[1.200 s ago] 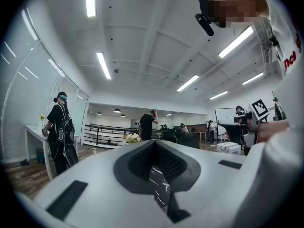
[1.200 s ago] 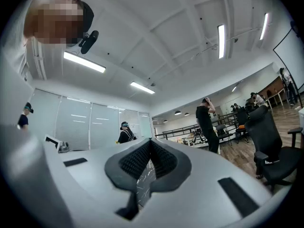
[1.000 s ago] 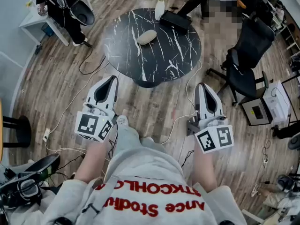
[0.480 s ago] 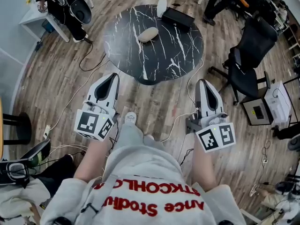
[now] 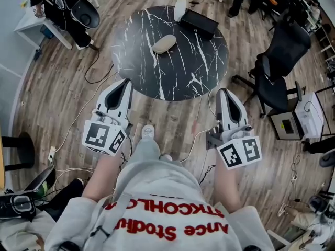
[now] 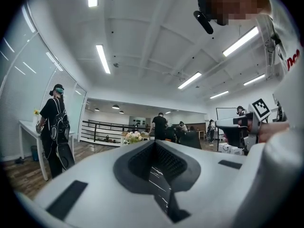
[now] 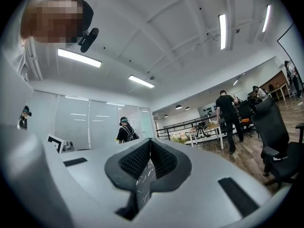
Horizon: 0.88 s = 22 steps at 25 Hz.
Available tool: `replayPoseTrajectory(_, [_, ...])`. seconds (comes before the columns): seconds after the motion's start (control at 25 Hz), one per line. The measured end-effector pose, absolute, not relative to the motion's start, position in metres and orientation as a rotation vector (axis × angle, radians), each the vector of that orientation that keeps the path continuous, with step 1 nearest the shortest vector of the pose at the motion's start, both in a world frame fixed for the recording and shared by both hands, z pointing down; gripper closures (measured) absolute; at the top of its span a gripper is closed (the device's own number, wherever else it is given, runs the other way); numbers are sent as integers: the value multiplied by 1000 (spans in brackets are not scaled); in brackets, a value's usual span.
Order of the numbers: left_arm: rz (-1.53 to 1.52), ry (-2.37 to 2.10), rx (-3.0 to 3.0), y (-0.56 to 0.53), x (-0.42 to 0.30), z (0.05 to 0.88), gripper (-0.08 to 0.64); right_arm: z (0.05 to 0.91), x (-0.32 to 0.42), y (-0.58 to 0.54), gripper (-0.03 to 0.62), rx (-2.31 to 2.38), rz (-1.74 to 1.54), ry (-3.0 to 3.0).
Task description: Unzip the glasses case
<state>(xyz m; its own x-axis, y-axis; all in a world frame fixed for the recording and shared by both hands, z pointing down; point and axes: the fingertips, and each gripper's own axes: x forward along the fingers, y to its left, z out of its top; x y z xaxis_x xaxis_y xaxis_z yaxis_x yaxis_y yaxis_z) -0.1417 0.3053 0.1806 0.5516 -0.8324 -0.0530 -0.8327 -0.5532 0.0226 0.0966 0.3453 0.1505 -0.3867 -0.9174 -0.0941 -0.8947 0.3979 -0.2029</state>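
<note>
Nothing of the unzipping is showing as done yet. The glasses case (image 5: 164, 42) is lying closed (a pale oval, its zip too small to make out) on the far left part of the round marble table (image 5: 209, 61), set in from the rim. A vase (image 5: 179, 8) of flowers is standing at the far edge, and a flat black box (image 5: 198, 21) is sitting just beside it toward the far right.

The person is standing off the table's near edge and holding both tools level, pointed toward it. The left gripper (image 5: 124, 82) is hanging just short of the near left rim, its jaws pressed together with nothing between them. The right gripper (image 5: 224, 91) is hovering off the near right rim, likewise pinched closed and empty. Both are well apart from the case.

So, as I am judging it, the whole job is remaining: reaching across the tabletop, steadying the case with one gripper, finding the zip pull with the other, and running it round.
</note>
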Motion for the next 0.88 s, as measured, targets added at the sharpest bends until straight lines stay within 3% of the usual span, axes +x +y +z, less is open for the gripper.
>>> replayPoseTrajectory(0.88, [55,1357,-2905,87,-170,206,558,174,47,143,577,-1717,-263,2463])
